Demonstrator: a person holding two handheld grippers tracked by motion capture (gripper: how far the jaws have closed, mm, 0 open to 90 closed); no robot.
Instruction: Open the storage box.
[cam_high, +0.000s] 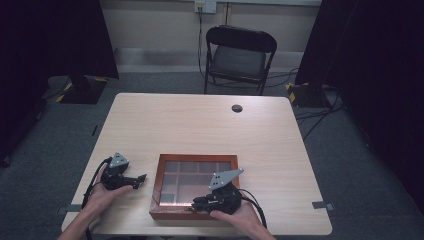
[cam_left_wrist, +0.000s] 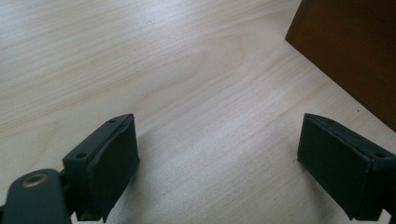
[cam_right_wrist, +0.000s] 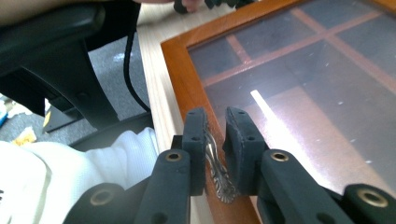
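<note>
Wooden box (cam_high: 194, 186) near-edge metal clasp (cam_right_wrist: 215, 163) between narrowed right gripper (cam_right_wrist: 215, 122) jaws; left gripper (cam_left_wrist: 217, 154) agape.

Black folding chair (cam_high: 240, 55) (empty), grey carpet (cam_high: 350, 150), dark curtains (cam_high: 55, 35)

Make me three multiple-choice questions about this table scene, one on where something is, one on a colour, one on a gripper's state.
1. Where does the wooden box sit on the table?
A. far edge
B. near edge, between the grippers
C. on the chair

2. What colour is the box's frame?
A. reddish brown
B. white
C. blue

3. How do the left gripper's jaws stand?
A. shut on a spoon
B. wide apart, holding nothing
C. shut on the box

Answers: 1 B, the high view shows it nearest the person. 2 A, the frame is reddish brown. 3 B, bare table lies between them.
</note>
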